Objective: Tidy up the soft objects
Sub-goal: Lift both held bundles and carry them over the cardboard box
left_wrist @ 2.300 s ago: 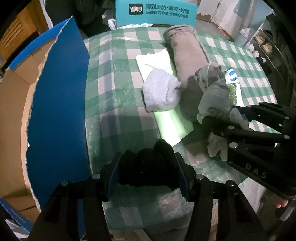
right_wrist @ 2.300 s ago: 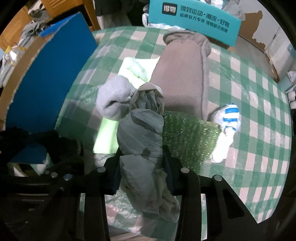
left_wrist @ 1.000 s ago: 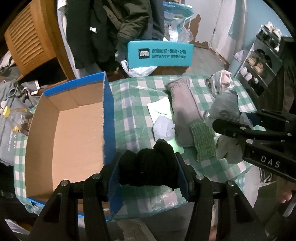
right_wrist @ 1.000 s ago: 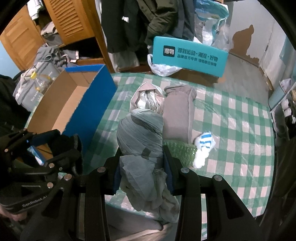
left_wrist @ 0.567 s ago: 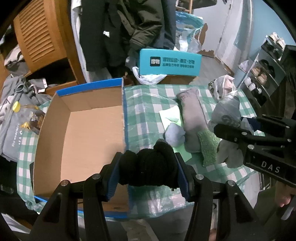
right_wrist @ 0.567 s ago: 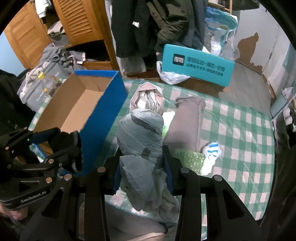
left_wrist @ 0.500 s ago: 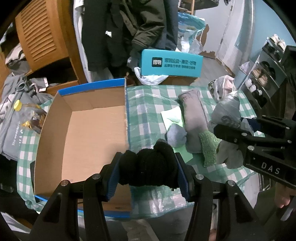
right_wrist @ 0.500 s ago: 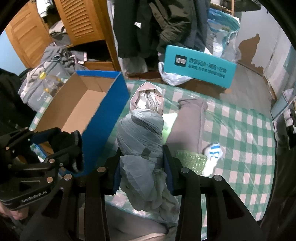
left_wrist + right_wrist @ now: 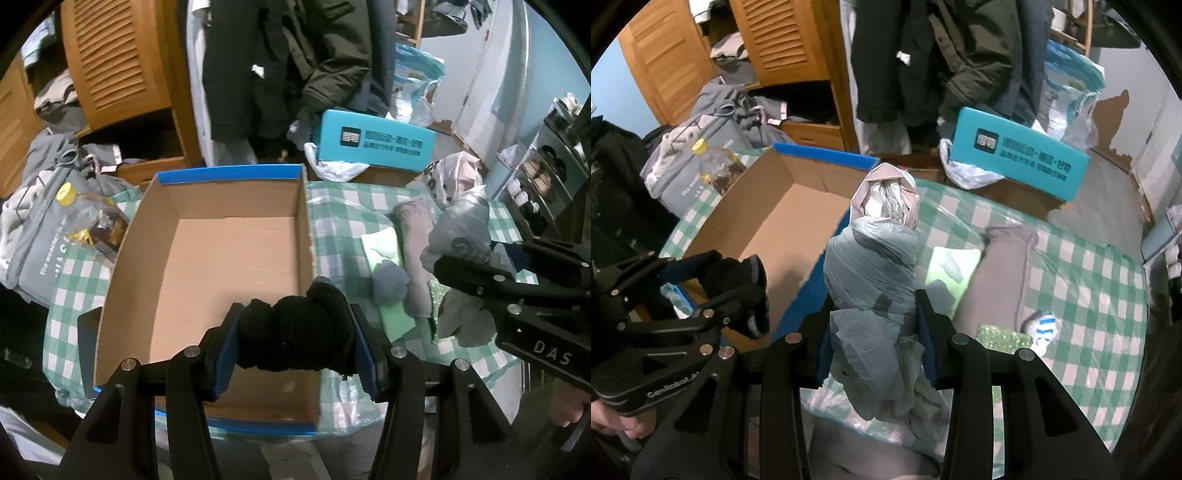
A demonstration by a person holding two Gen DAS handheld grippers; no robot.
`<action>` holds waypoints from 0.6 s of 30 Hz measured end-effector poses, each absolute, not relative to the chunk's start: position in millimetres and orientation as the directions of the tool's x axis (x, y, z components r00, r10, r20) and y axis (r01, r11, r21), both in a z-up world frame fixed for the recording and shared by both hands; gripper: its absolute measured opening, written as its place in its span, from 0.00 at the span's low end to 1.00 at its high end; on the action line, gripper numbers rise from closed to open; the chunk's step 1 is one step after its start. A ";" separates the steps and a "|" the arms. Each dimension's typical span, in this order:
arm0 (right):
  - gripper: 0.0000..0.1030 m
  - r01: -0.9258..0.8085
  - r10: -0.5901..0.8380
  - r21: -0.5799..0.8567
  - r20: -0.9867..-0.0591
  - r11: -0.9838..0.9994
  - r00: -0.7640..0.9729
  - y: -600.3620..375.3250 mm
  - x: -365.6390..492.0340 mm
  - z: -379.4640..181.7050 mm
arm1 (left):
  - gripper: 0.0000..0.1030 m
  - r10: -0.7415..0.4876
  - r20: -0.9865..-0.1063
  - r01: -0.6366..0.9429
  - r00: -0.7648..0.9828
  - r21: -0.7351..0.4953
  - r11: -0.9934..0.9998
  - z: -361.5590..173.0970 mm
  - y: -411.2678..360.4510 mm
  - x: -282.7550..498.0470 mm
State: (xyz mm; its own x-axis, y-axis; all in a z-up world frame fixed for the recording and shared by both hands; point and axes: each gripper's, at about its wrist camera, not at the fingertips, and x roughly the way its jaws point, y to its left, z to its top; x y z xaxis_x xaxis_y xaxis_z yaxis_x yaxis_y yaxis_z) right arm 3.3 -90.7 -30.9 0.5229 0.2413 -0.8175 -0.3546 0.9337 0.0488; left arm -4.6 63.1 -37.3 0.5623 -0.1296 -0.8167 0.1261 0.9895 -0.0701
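Two tongs: left (image 9: 295, 336) grips black sock (image 9: 295, 332), right (image 9: 873, 325) grips grey bundle (image 9: 871, 273).

- The right gripper (image 9: 873, 325) has its jaws clamped on a grey bundle (image 9: 873, 266), which stands up between them, with a pink-wrapped roll (image 9: 886, 195) at its top.
- The left gripper (image 9: 713, 295) holds a black sock roll (image 9: 738, 275) above the near edge of the box (image 9: 783, 221).
- The box, cardboard inside with a blue rim, sits open on the checked worktop (image 9: 1089, 306).
- On the worktop lie a brown roll (image 9: 1001, 273), a light green cloth (image 9: 947, 266), a green sponge (image 9: 1004, 336) and a blue-striped sock (image 9: 1043, 326).
- A teal box (image 9: 1019, 155) stands behind.
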 end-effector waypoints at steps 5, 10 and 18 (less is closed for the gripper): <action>0.37 -0.381 0.258 0.050 -0.815 0.923 0.518 -70.8 7.1 -28.0 | 0.54 -0.102 -0.818 0.092 0.566 -0.061 0.994 -41.2 79.1 -3.4; 0.37 -0.403 0.276 0.058 -0.817 0.913 0.506 -53.8 11.5 -28.8 | 0.54 -0.087 -0.820 0.066 0.566 -0.060 0.996 -44.0 92.2 -3.3; 0.37 -0.437 0.302 0.073 -0.822 0.896 0.482 -23.9 18.4 -32.8 | 0.54 -0.060 -0.822 0.027 0.566 -0.055 0.998 -48.3 111.6 -0.6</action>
State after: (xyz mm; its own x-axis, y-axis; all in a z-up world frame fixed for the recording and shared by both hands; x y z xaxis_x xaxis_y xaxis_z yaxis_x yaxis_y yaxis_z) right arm 18.4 -23.9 -32.8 0.4820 0.3023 -0.8223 -0.4374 0.8963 0.0731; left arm -0.6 111.6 -48.3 0.5656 -0.0605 -0.8225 0.0271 0.9981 -0.0548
